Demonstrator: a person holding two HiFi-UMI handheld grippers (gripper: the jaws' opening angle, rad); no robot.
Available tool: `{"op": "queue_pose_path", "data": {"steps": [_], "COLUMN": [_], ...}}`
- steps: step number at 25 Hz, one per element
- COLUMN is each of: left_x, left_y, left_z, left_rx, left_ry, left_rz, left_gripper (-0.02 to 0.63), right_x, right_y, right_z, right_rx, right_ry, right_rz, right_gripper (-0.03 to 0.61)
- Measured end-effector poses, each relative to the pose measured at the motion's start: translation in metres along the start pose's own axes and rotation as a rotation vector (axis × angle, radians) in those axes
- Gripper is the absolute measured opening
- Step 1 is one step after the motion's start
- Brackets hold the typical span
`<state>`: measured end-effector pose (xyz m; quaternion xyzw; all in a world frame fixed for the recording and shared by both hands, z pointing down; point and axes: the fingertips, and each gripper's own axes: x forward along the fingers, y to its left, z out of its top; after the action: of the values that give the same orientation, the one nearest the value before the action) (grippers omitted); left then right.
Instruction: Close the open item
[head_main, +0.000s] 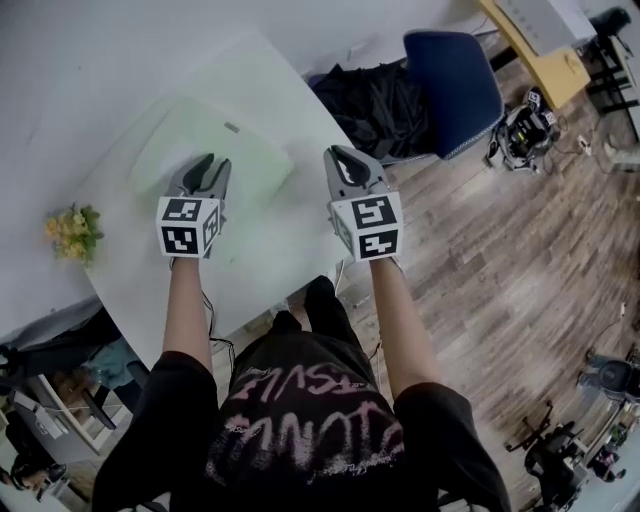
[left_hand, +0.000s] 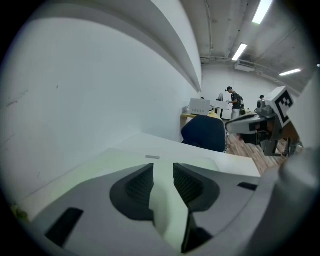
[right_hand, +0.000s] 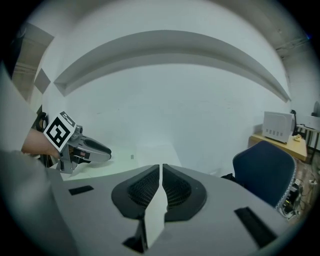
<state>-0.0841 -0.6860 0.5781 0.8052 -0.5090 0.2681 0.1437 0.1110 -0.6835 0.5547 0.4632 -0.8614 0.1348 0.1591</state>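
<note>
Your left gripper (head_main: 209, 165), jaws slightly apart and empty, hangs directly over the pale green flat case (head_main: 250, 148) by the table's (head_main: 300, 232) wall-side edge, while your right gripper (head_main: 342, 158), jaws together, stands beyond the case's right edge.

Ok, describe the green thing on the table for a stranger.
Start at the white table. Under the left tongs lies a flat pale green case. Nothing else there is green and flat; the yellow flowers sit at the table's edge.
</note>
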Motion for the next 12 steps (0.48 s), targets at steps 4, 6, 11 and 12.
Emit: {"op": "queue_pose_path", "data": {"steps": [4, 6, 11, 12], "left_x": [-0.021, -0.034, -0.067, -0.075], "left_y": [-0.001, 0.001, 0.004, 0.004], "left_z": [0.003, 0.005, 0.011, 0.011], "left_rx": [-0.027, -0.035, -0.044, -0.044], "left_ry": [-0.038, -0.059, -0.111, -0.118], "left_rz": [0.014, 0.028, 0.066, 0.072], "left_gripper": [0.124, 0.124, 0.118, 0.118], "right_x": [-0.009, -0.015, -0.028, -0.031], "right_y": [0.006, 0.012, 0.034, 0.039], "right_z": [0.011, 0.017, 0.033, 0.037], "right_rx": [-0.008, -0.011, -0.04, -0.045], "right_ry": [-0.024, -0.036, -0.068, -0.074], "right_rz": [-0.003, -0.001, 0.018, 0.02], "right_gripper": [0.028, 0.028, 0.028, 0.028]}}
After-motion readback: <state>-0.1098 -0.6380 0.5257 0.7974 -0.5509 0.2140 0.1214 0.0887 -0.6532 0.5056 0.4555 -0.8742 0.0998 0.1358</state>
